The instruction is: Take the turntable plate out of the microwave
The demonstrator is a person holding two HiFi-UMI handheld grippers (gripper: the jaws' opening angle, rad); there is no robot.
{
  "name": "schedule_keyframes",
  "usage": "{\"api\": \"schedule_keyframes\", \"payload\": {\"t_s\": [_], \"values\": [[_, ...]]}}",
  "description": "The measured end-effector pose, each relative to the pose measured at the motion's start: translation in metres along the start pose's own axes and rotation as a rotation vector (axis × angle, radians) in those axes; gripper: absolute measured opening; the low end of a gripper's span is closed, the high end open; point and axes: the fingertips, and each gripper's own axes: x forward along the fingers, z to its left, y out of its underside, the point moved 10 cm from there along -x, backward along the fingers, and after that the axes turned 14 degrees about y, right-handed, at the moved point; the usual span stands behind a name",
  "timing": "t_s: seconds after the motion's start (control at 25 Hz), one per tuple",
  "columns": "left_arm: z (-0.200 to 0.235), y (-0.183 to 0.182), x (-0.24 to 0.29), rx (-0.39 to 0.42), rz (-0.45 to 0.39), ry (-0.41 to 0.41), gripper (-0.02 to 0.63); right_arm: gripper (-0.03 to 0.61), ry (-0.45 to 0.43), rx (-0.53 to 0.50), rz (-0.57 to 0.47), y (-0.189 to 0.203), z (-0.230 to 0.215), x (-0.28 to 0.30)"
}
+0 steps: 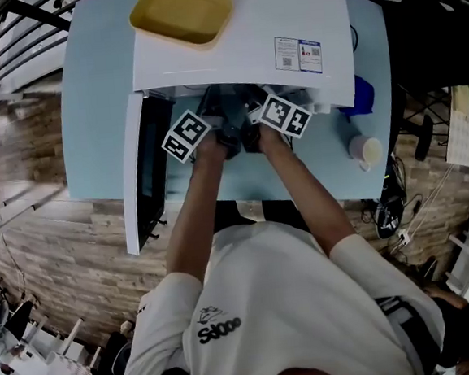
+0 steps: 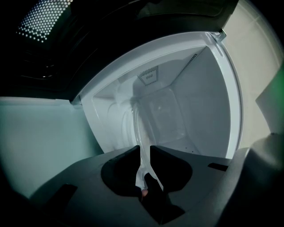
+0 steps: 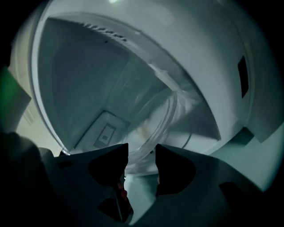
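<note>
The clear glass turntable plate (image 2: 140, 126) shows edge-on in the left gripper view, inside the white microwave cavity (image 2: 195, 102). Its rim runs down into the narrow gap of my left gripper (image 2: 143, 151), whose pads press on it from both sides. In the right gripper view the plate (image 3: 155, 119) is a round glass disc seen at a slant in the cavity. My right gripper (image 3: 142, 153) stands open, with the plate's near rim just at its fingertips and not pinched. In the head view both grippers (image 1: 212, 121) (image 1: 262, 113) reach into the microwave's mouth side by side, their tips hidden.
The white microwave (image 1: 238, 39) stands on a light blue table (image 1: 97, 113), its door (image 1: 136, 179) swung open at the left. A yellow tray (image 1: 182, 11) lies on its top. A pale cup (image 1: 367, 150) and a blue object (image 1: 363, 94) stand at the right.
</note>
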Motion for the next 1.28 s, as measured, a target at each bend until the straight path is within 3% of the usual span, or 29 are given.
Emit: {"api": "schedule_keyframes", "payload": {"t_s": [0.04,0.12,0.6,0.76,0.88,0.96,1.04,1.28], "values": [[0.000,0.000,0.000,0.002,0.001,0.004,0.080,0.178,-0.001,0.058,-0.006,-0.001,-0.003,0.003],[-0.001,0.000,0.000,0.008,0.004,0.010,0.075,0.103,0.004,0.142,-0.011,-0.003,-0.007,0.005],[0.011,0.008,-0.012,-0.040,0.017,0.013,0.061,0.040,-0.074,0.432,0.006,0.009,-0.019,-0.002],[0.015,0.005,-0.015,-0.088,0.006,0.013,0.091,0.035,-0.072,0.466,0.012,0.012,-0.016,-0.005],[0.019,-0.001,-0.009,-0.131,-0.004,0.064,0.130,0.032,-0.079,0.484,0.013,0.012,-0.013,-0.006],[0.018,-0.004,-0.003,-0.142,-0.003,0.091,0.126,0.032,-0.087,0.487,0.012,0.012,-0.009,-0.008],[0.015,-0.006,0.001,-0.129,0.003,0.092,0.071,0.032,-0.092,0.488,0.012,0.012,-0.007,-0.009],[0.014,0.002,-0.011,-0.174,-0.010,0.104,0.057,0.032,-0.071,0.458,0.037,0.015,-0.007,-0.018]]}}
